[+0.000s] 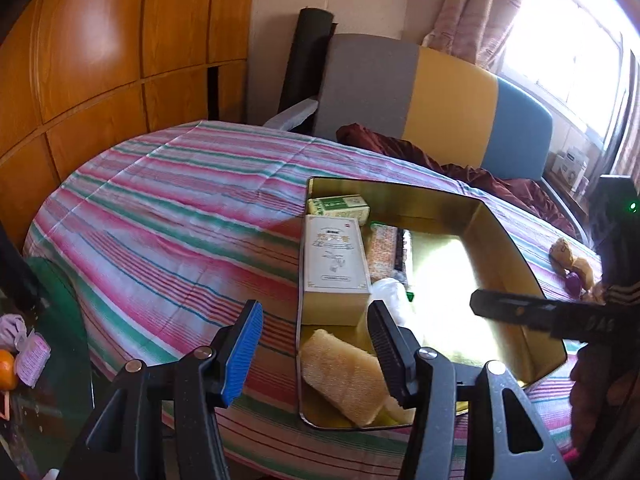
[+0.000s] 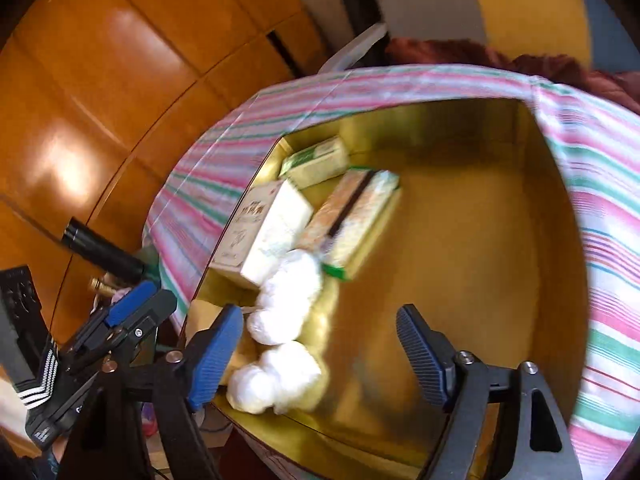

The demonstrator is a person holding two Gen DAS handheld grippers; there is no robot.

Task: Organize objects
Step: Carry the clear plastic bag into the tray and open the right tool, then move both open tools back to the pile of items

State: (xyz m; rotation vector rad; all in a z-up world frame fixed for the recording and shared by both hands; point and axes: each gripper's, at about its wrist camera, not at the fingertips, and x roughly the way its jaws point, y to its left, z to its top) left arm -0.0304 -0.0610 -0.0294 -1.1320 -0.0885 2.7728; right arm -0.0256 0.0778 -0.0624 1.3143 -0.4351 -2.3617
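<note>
Several items already sit in the gold tin (image 2: 460, 128).
Right gripper (image 2: 320, 354) jaws apart, empty; left gripper (image 1: 316, 348) straddles the tin's wall; snacks (image 1: 572, 264) remain at right.

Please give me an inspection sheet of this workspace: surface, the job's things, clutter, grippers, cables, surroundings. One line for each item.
Surface: striped cloth covering the table.
Job's things: gold tin open on the cloth, holding a white box, a green box, a patterned packet, white wrapped bundles and a tan sponge.
Clutter: small wrapped items on the cloth, right of the tin; an orange at the left edge.
Grippers: left gripper open, nothing between its pads; right gripper open over the tin, holding nothing.
Cables: nothing seen.
Surroundings: wooden cabinet, colour-block chair, curtained window.
</note>
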